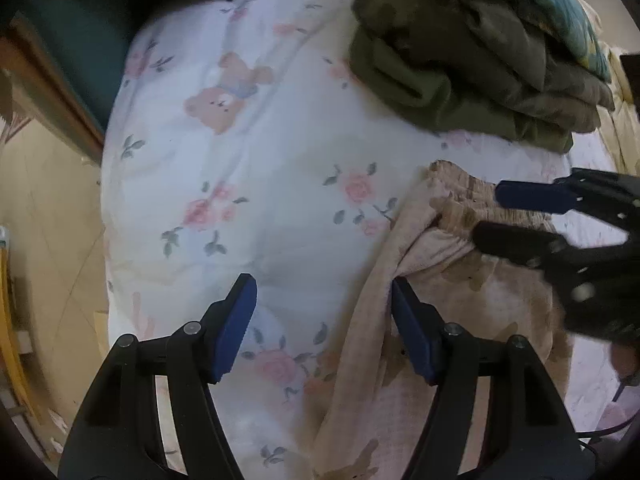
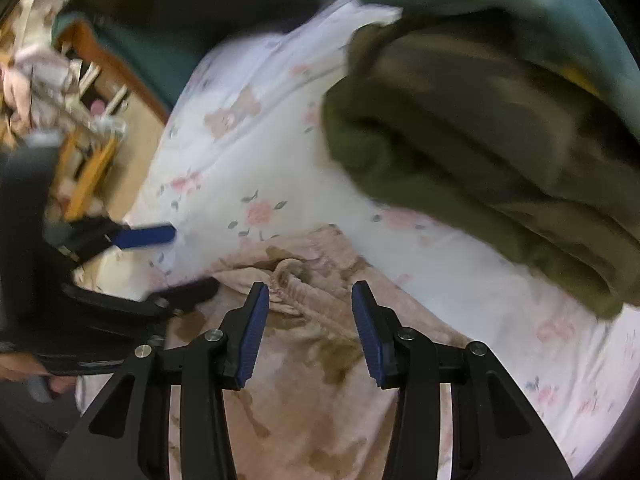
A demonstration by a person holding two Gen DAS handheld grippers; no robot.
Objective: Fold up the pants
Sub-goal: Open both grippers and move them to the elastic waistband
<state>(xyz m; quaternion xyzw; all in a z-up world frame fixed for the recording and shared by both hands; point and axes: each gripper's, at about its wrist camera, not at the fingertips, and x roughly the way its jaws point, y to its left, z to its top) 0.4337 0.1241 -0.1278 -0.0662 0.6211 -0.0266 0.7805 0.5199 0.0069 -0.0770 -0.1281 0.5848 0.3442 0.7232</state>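
Observation:
Pink-beige pants (image 1: 452, 312) with brown bear prints lie on a white floral bedsheet (image 1: 248, 168). Their elastic waistband (image 1: 460, 200) points toward the far side. My left gripper (image 1: 324, 292) is open; its right finger rests at the pants' left edge, its left finger over bare sheet. My right gripper (image 2: 307, 296) is open above the waistband (image 2: 292, 280), which sits between its fingers. It also shows in the left wrist view (image 1: 488, 212), at the waistband's right side. The left gripper shows in the right wrist view (image 2: 192, 260) at the left.
A stack of folded olive-green clothes (image 1: 460, 68) lies on the bed behind the pants, with a teal patterned item (image 1: 540, 0) on top. The bed edge drops to a tan floor (image 1: 52, 208) at the left. A wooden rack with clutter (image 2: 80, 120) stands beside the bed.

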